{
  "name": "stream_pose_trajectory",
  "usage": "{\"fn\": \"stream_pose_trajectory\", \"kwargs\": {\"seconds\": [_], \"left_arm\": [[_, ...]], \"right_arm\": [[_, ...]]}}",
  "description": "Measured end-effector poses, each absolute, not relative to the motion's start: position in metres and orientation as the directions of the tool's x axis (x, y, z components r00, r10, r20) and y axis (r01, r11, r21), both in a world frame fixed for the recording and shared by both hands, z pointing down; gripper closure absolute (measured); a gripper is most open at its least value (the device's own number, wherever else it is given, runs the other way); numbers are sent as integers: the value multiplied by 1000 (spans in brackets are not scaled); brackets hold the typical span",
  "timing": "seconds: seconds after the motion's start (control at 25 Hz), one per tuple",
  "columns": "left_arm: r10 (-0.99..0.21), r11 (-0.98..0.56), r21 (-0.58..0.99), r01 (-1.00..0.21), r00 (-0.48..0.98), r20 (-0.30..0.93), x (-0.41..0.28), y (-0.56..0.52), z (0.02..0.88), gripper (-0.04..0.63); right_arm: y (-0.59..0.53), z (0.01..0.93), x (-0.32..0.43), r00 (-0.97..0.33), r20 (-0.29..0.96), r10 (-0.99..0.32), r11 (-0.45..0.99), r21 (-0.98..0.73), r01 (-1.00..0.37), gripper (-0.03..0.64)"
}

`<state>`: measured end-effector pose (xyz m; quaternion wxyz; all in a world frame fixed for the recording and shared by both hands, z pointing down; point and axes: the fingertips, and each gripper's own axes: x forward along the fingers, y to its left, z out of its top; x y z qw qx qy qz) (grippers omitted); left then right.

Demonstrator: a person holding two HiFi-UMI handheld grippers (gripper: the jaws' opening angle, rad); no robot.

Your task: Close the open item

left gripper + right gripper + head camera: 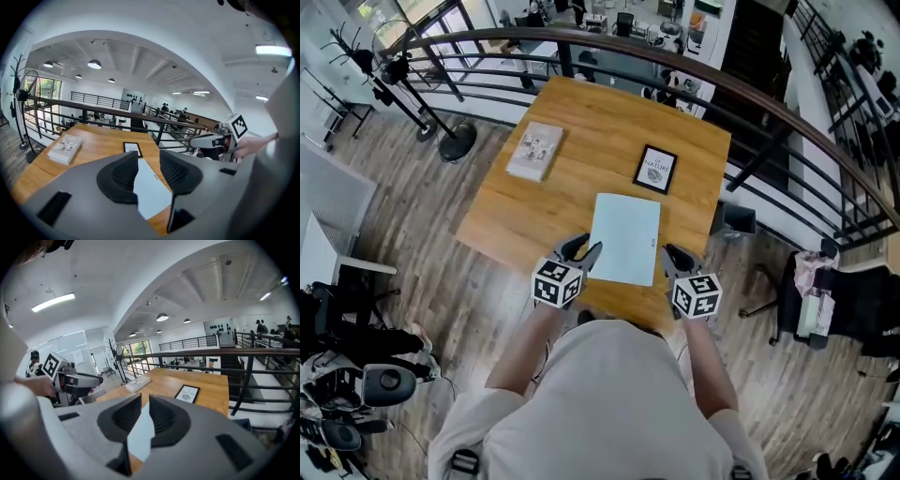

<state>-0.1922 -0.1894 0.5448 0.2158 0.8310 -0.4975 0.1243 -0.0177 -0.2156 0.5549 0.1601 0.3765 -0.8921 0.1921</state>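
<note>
So, setting: a raised wooden floor [487, 300] ringed by a dark metal railing [234, 351], seen steeply from above.
Tabletop [600, 141]: a warm wood square set cornerwise to the person, carrying three things that lie well apart from one another.
Person: a pale shirt [600, 394] fills the bottom of the head view, with both forearms reaching to the near edge of the tabletop.
Task item: a pale blue-white flat thing [626, 237] (book or folder, I cannot tell which) lies shut and flat on the near part of the tabletop, between the two grippers.
Left gripper [584, 251]: held at the item's near left corner. Its jaws stand clearly apart with nothing gripped, and the pale item shows through the gap, lying farther off on the wood.
Right gripper [678, 260]: held just beside the item's near right corner. Its jaws are apart by a narrower gap and also hold nothing (the pale item shows beyond that gap).
Grey book [534, 150]: closed, flat, toward the left corner of the tabletop.
Framed picture [655, 169]: black border, lying flat just beyond the pale item's far right corner, not touching it.
</note>
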Motion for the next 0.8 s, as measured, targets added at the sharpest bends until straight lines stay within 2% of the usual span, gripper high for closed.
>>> {"fn": "stream_pose_trajectory", "kwargs": {"seconds": [0.56,0.8], "left_arm": [[-862,-367,210,-906,416,291,-225,-190,486,512],[-880,-354,159,-922,385,277,-233,-194,475,546]], "right_arm": [[-222,497,-27,-691,330,-643,664,-210,-718,564],[-225,487,-24,-689,313,-654,679,-161,-717,563]]}}
